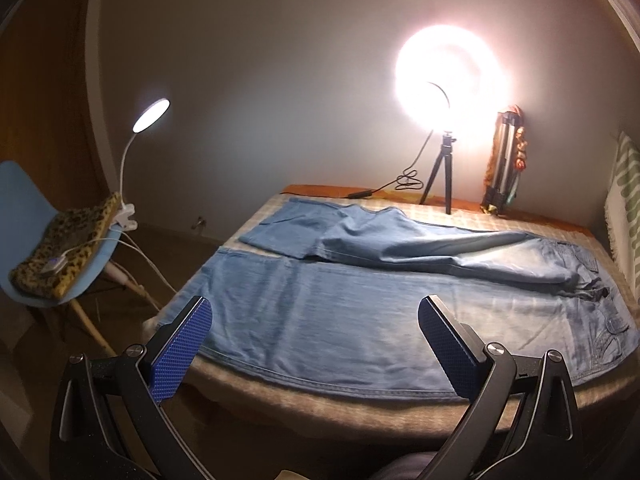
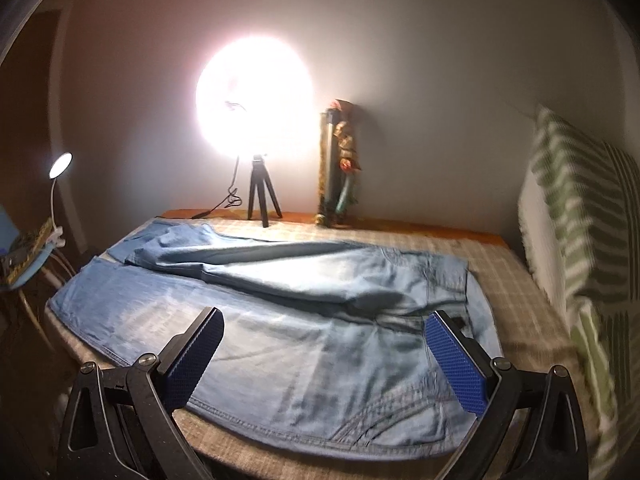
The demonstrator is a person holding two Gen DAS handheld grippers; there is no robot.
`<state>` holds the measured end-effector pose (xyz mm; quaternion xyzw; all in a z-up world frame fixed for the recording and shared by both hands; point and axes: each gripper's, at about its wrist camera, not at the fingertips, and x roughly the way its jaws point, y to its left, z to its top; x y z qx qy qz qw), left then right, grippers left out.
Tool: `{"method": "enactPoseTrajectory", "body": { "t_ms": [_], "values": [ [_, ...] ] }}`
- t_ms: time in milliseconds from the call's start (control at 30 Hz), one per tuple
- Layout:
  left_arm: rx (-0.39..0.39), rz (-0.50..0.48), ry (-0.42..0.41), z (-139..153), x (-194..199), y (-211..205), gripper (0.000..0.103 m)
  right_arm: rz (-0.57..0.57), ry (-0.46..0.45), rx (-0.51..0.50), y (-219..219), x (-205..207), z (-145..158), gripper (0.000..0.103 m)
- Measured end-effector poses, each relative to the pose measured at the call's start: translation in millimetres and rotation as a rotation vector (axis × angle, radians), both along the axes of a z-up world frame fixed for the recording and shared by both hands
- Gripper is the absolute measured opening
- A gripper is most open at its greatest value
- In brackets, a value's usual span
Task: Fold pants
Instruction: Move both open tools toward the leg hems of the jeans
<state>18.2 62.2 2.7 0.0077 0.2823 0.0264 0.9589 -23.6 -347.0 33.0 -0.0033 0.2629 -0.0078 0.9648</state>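
Jaws of both the left gripper [image 1: 315, 322] and right gripper [image 2: 324, 334] stand wide apart, empty, above light blue denim pants [image 1: 360, 312] spread flat across the checked bed [image 2: 516, 276], centre frame.

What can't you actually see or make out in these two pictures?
- Ring light, right wrist view: glare washes out its shape.
- Jeans near hem, left wrist view: hidden behind the left gripper.
- Striped pillow, right wrist view: blurred, cut off by the edge.
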Motion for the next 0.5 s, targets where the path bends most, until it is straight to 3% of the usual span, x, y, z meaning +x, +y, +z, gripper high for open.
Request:
{"method": "enactPoseTrajectory", "body": {
  "t_ms": [167,267,500],
  "values": [
    [0.013,0.002,0.02,6,29,19,0.099,0.062,-0.019,-0.017,5,33,15,0.103],
    [-0.03,0.001,0.042,8,56,33,0.096,0.107,-0.012,-0.004,7,65,21,0.103],
    [-0.037,-0.007,0.093,0,141,48,0.095,0.247,0.092,0.083,25,180,15,0.103]
  ]
}}
